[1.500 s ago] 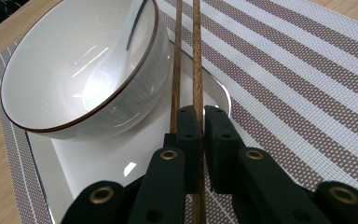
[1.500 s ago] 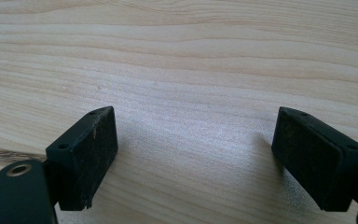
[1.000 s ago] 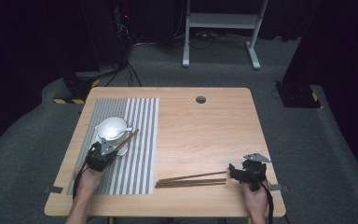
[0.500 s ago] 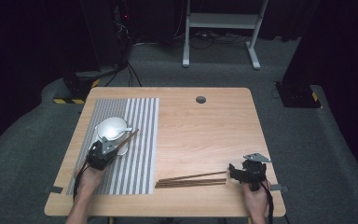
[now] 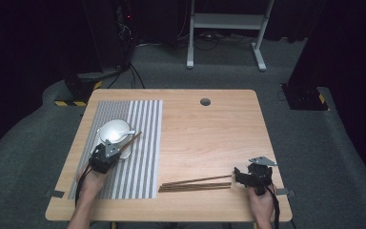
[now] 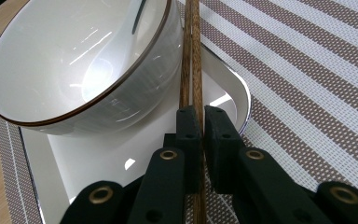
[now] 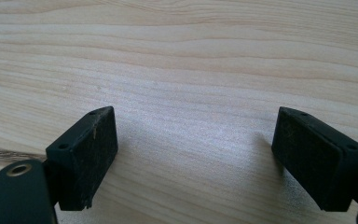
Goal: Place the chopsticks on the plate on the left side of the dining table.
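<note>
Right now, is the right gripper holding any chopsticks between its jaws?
No, the right gripper stands wide open over bare table, with nothing between its jaws.

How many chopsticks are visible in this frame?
4: two chopsticks clamped in the left claw beside the bowl; two loose chopsticks on the table. More could overlap unseen.

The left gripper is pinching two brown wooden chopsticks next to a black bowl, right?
Not quite: the bowl is white with a thin dark rim, as the left gripper view shows. The left gripper does pinch two brown wooden chopsticks beside it.
</note>
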A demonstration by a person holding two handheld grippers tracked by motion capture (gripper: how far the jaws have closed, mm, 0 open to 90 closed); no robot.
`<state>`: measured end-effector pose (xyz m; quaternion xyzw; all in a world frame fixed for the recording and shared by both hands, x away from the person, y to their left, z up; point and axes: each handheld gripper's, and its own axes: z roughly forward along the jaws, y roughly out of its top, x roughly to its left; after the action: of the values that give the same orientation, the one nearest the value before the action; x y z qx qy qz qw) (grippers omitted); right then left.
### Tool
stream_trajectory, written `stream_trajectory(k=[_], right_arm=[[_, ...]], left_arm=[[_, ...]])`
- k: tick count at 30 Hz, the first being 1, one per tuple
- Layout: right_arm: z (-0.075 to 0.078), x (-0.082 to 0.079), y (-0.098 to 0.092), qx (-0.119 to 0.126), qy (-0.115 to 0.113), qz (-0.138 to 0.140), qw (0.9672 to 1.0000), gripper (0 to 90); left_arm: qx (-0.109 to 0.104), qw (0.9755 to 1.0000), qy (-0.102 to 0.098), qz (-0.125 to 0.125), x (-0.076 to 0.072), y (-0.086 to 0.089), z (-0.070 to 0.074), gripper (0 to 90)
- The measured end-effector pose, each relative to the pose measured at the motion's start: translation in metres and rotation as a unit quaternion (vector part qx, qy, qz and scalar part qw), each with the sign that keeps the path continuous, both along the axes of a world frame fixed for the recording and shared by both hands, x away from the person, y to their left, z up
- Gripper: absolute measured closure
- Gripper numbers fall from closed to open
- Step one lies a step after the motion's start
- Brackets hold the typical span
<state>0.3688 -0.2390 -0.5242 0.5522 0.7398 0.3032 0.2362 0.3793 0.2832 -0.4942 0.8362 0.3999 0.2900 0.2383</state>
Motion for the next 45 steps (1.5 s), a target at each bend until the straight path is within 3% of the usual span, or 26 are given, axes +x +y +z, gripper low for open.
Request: stream_trajectory(k=[45], right_arm=[[0.0,0.0,-0.0001,0.0,0.0,0.0,1.0,13.8]], left_arm=[[0.007,0.9999,-0.006,-0.005,0.0023,-0.0018,0.0005,82.3]])
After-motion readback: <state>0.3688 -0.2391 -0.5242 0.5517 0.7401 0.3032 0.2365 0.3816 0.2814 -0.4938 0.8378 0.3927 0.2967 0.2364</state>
